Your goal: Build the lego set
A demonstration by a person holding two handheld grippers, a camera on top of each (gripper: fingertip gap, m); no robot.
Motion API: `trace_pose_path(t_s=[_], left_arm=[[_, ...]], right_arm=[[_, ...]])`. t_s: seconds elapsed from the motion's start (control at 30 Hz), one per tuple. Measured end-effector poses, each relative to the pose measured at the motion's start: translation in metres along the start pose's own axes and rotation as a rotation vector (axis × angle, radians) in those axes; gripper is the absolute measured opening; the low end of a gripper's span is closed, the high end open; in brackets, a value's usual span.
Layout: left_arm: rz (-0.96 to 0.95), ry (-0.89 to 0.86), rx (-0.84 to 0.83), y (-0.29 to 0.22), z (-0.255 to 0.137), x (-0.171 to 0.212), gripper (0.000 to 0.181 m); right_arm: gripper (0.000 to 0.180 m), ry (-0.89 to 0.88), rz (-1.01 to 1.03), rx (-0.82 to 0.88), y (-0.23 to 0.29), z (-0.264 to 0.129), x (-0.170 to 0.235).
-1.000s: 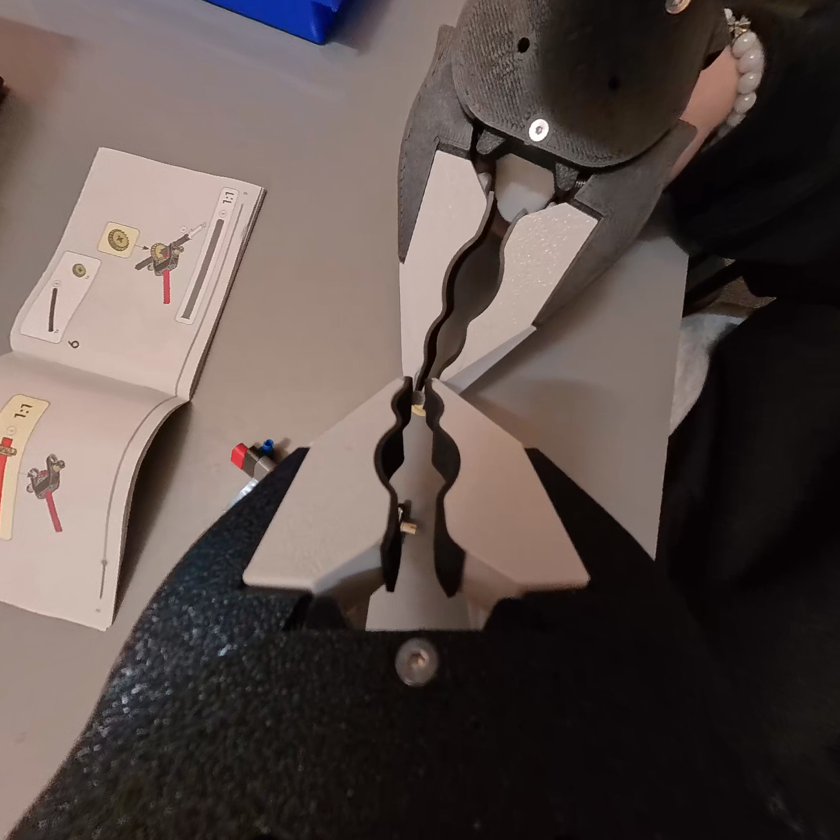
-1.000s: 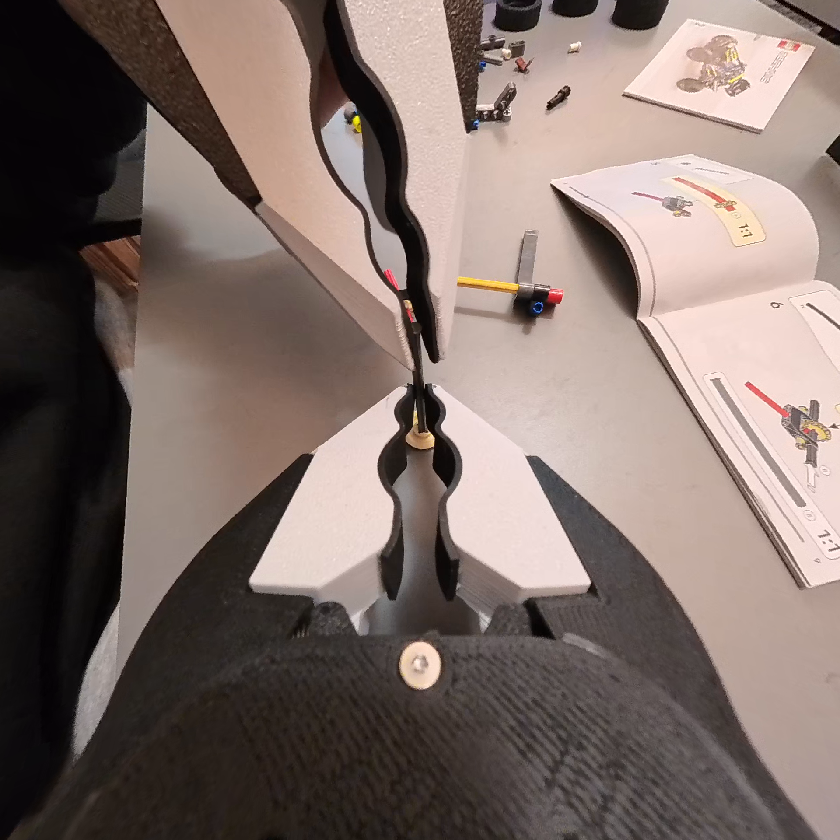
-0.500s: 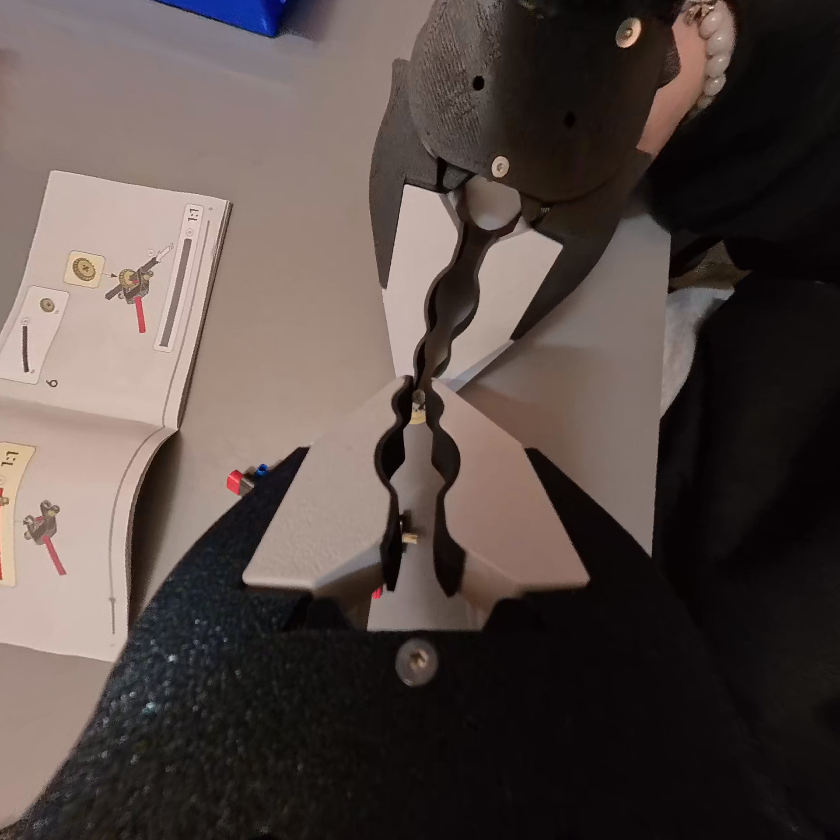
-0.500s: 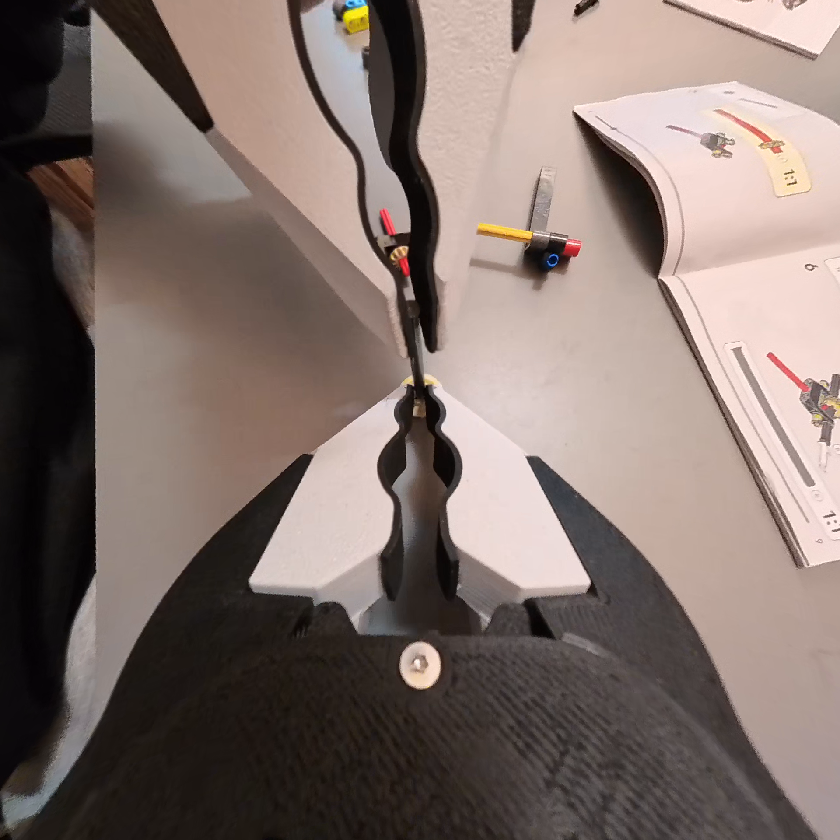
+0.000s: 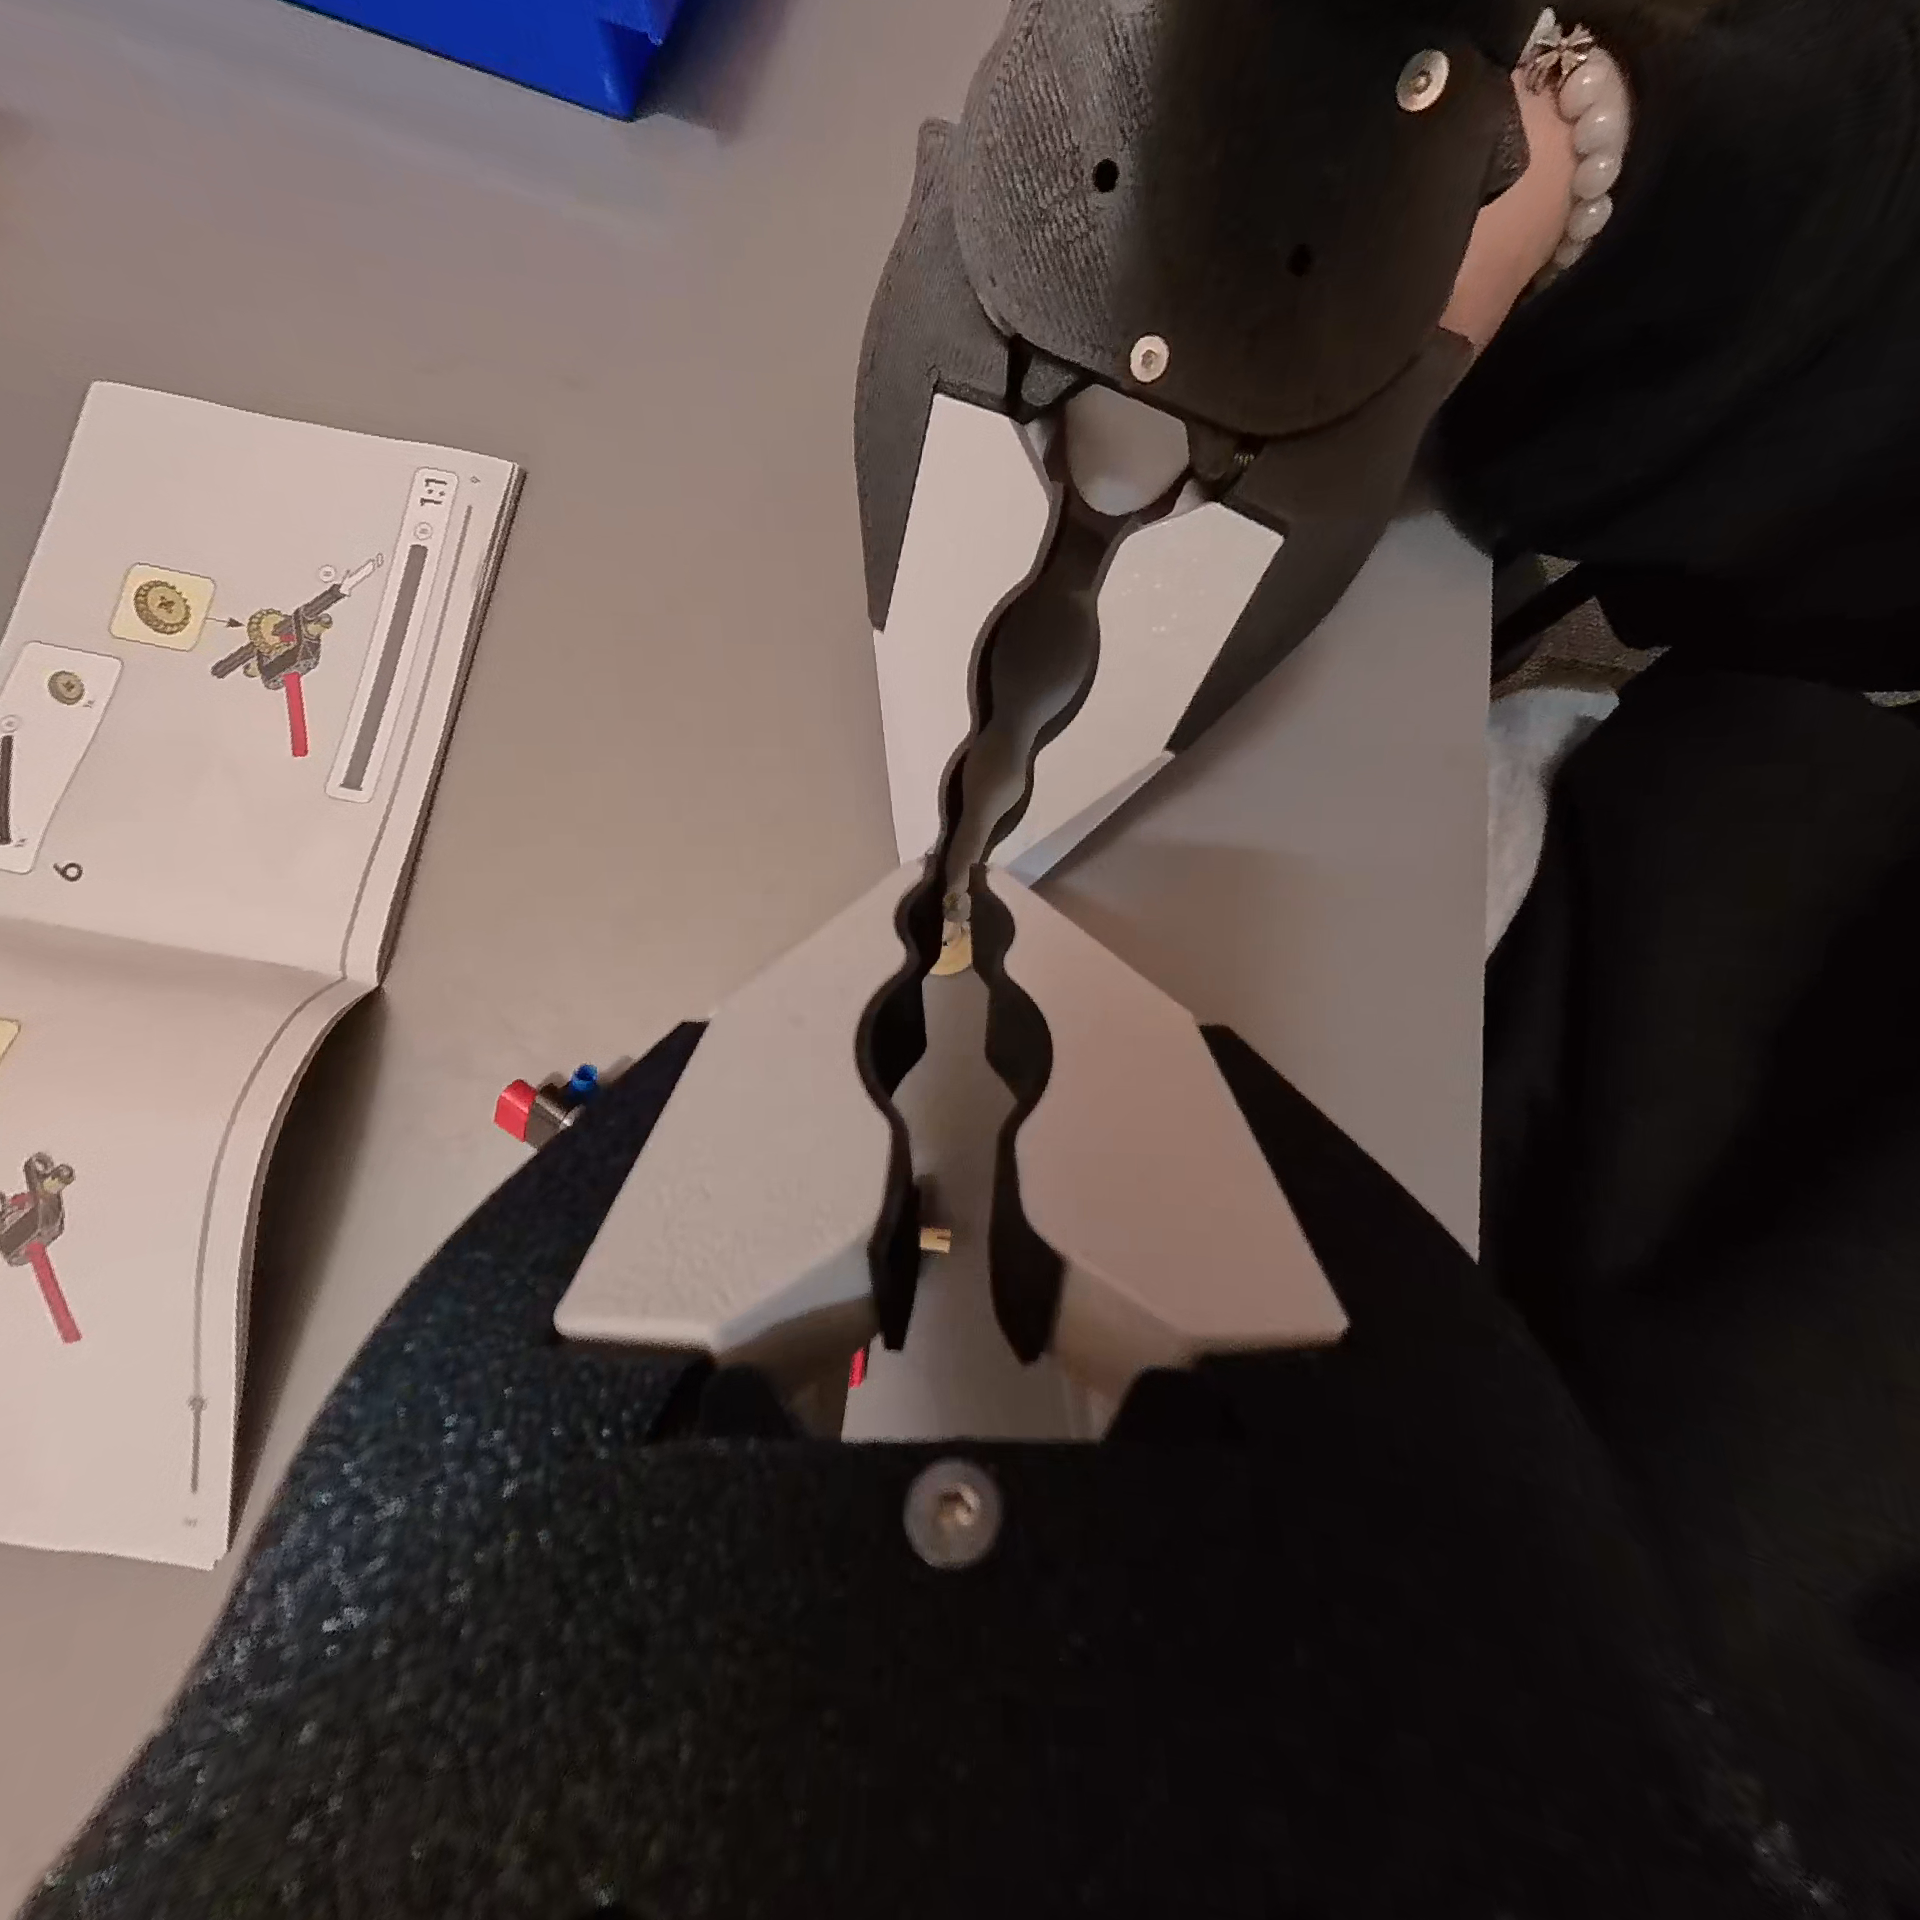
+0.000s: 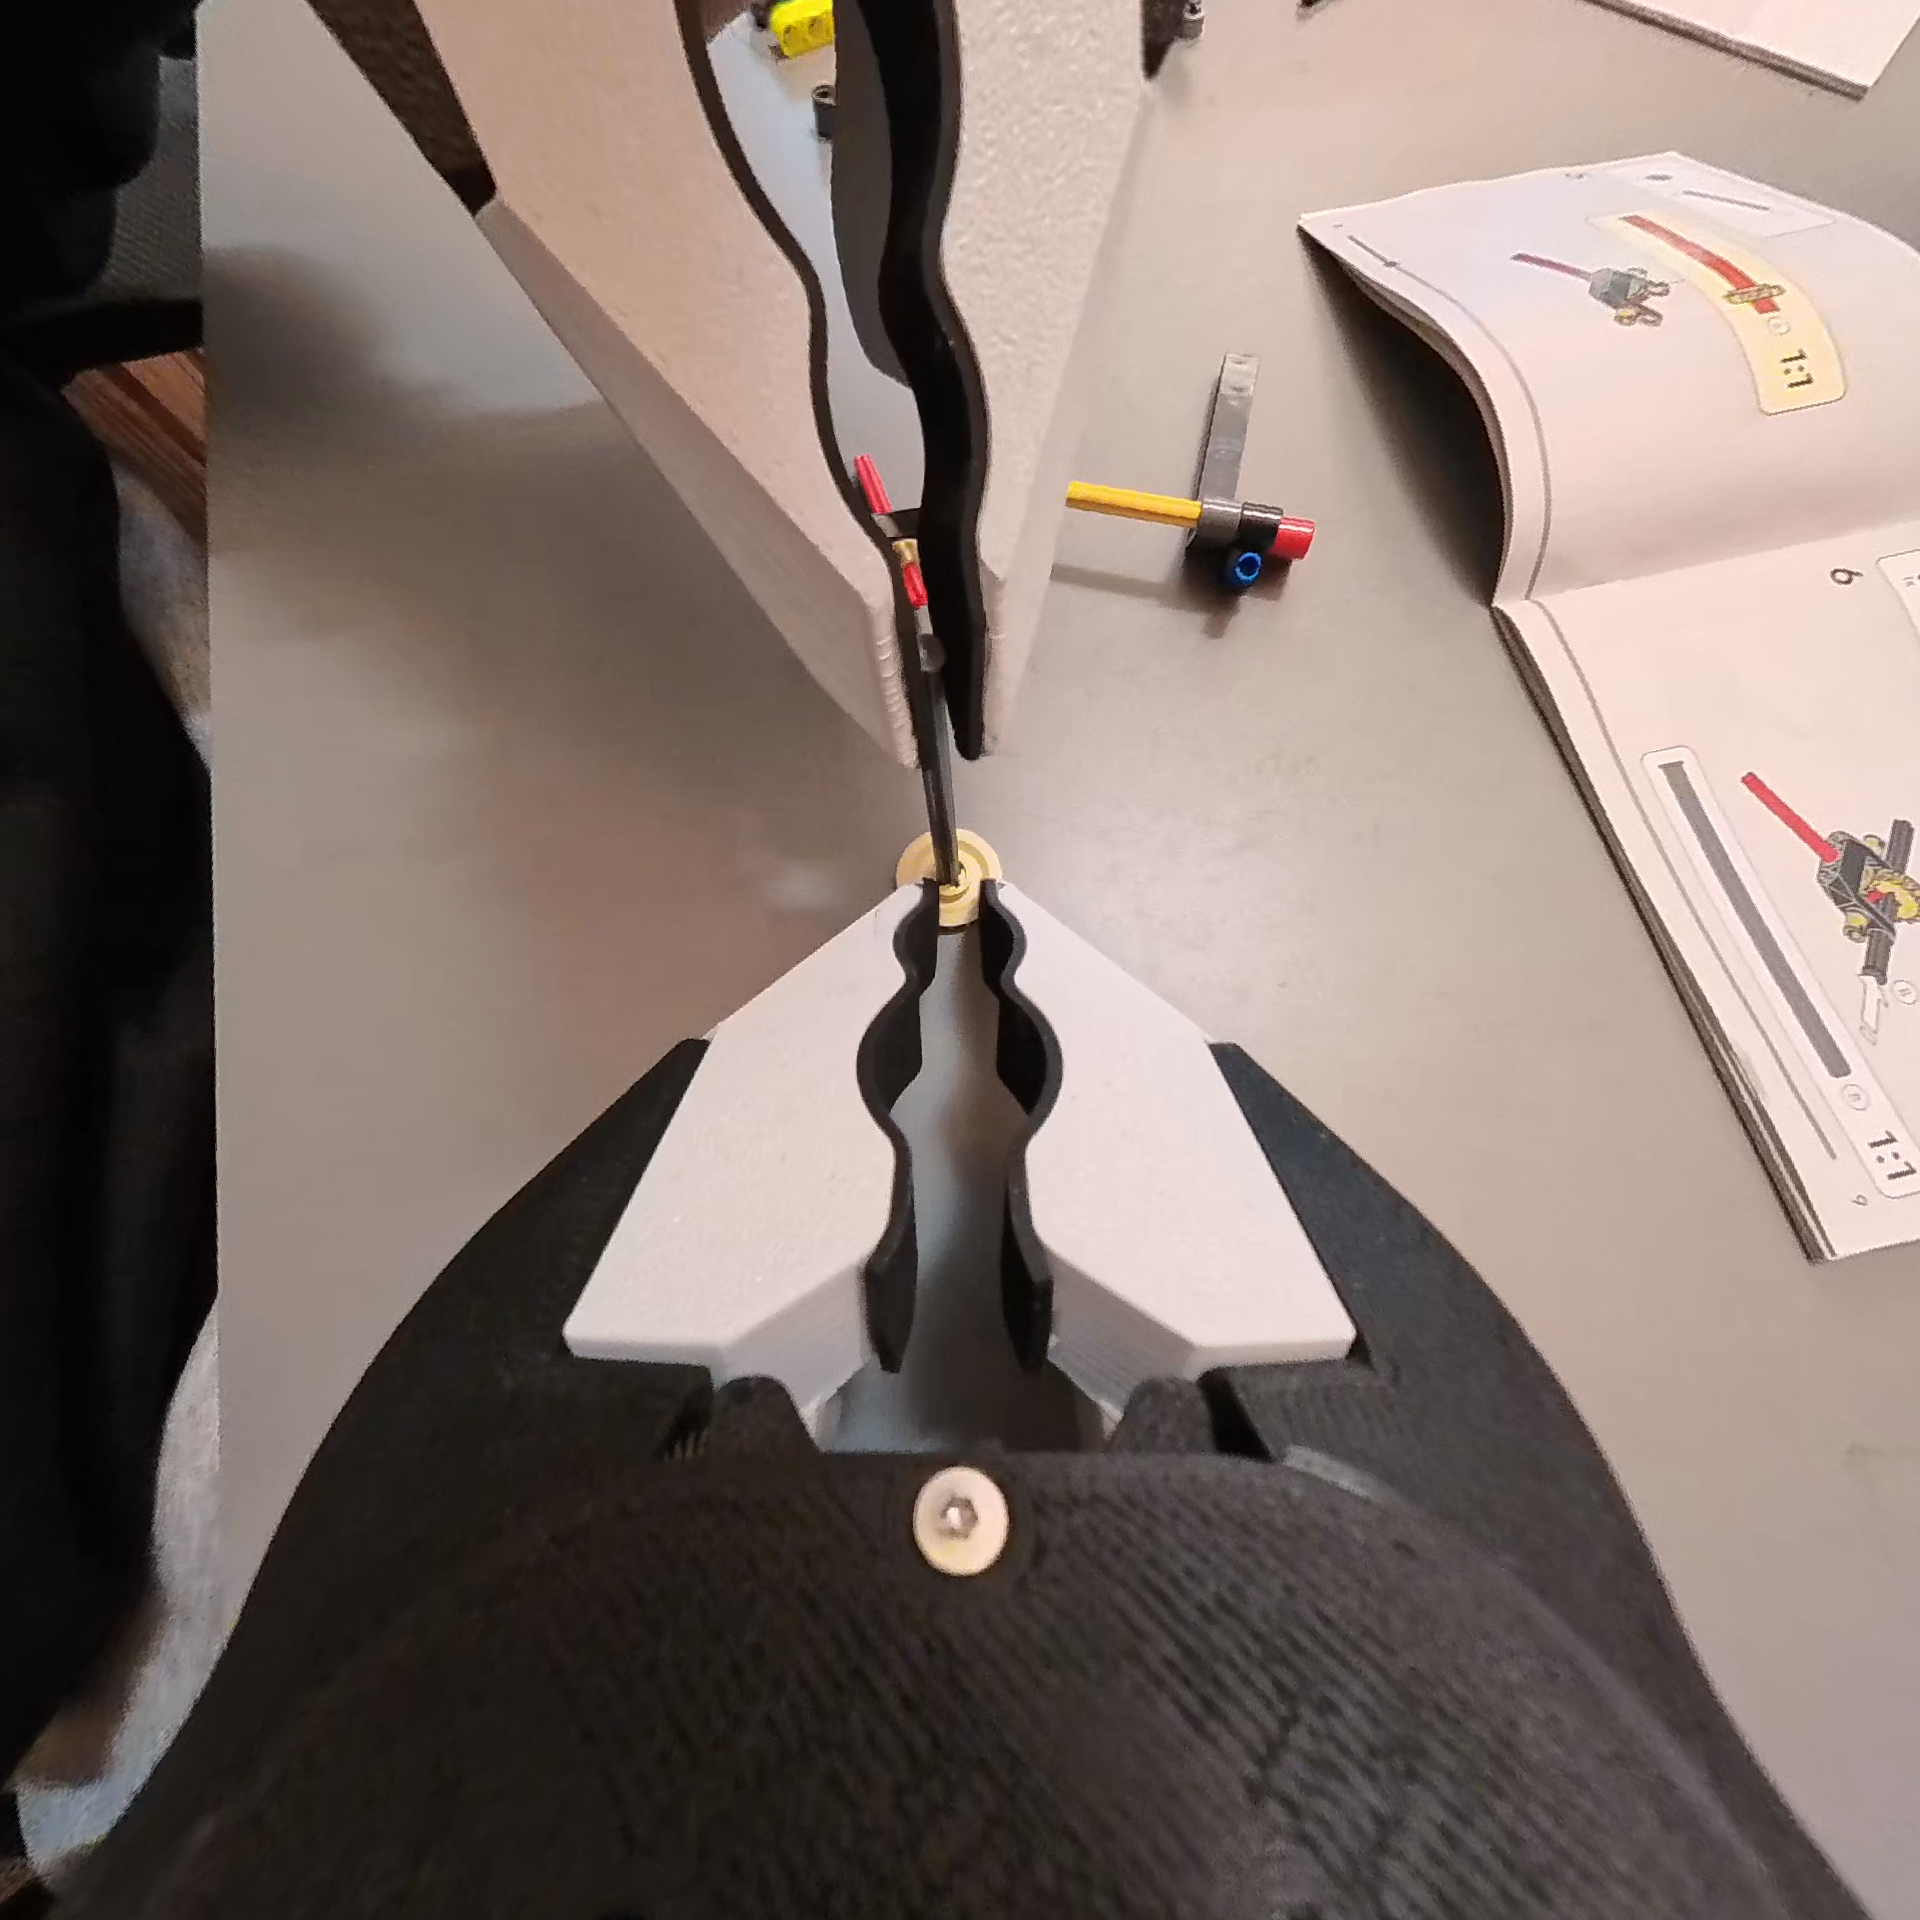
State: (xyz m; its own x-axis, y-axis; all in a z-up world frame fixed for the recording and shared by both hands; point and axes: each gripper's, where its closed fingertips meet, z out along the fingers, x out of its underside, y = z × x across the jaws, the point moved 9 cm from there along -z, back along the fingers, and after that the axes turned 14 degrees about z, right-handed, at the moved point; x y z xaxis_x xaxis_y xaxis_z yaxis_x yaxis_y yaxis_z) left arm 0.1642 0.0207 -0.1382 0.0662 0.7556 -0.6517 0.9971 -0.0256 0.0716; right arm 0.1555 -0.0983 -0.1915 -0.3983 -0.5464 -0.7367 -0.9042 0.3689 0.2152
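My left gripper (image 5: 956, 899) is shut on a small assembly (image 6: 902, 551) with a red axle and a tan gear; a tan pin (image 5: 935, 1236) shows between its jaws. A thin black axle (image 6: 935, 753) sticks out of its tips (image 6: 940, 743). My right gripper (image 6: 951, 899) is shut on a tan gear (image 6: 951, 864) at its very tips, and the black axle enters the gear's centre hole. In the left wrist view the right gripper (image 5: 961, 868) comes down from above, tip to tip with mine, with the tan gear (image 5: 951, 951) just behind the tips.
An open instruction booklet (image 6: 1662, 623) lies on the grey table (image 6: 1247, 935); it also shows in the left wrist view (image 5: 208, 831). A part with yellow axle, grey beam, red and blue pins (image 6: 1231, 520) lies near it. A blue bin (image 5: 499, 31) stands far off. The table edge (image 6: 203, 727) and a person in black are close. One gripper's finger ends stand about 4 cm off the other's.
The two grippers have drawn slightly apart, so more of the black axle shows between them. The tan gear now sits farther out at my right gripper's tips.
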Motion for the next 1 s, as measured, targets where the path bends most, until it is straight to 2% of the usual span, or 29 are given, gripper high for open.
trace_pose_path(t_s=[0.03, 0.23, 0.43, 0.5, 0.6, 1.0], left_arm=[[0.0, -0.001, -0.001, 0.0, 0.0, 0.0, 0.002], [0.007, -0.005, -0.001, -0.001, 0.001, 0.0, 0.003], [0.033, -0.029, 0.018, 0.003, 0.0, 0.002, 0.003], [0.054, -0.04, 0.024, 0.003, 0.001, 0.002, 0.003], [0.052, -0.083, 0.048, 0.003, 0.002, 0.003, 0.003], [0.051, -0.13, 0.023, -0.002, -0.005, 0.014, 0.003]], right_arm=[[0.006, 0.0, 0.0, 0.001, 0.0, 0.0, 0.0], [0.01, 0.006, 0.01, 0.013, -0.002, -0.003, 0.001], [0.023, -0.015, -0.021, 0.01, 0.002, -0.001, -0.003], [0.019, -0.059, -0.043, 0.005, 0.005, -0.002, -0.007], [0.002, -0.095, -0.07, 0.004, 0.007, 0.001, -0.01], [0.002, -0.018, -0.146, 0.044, 0.008, 0.008, -0.005]])
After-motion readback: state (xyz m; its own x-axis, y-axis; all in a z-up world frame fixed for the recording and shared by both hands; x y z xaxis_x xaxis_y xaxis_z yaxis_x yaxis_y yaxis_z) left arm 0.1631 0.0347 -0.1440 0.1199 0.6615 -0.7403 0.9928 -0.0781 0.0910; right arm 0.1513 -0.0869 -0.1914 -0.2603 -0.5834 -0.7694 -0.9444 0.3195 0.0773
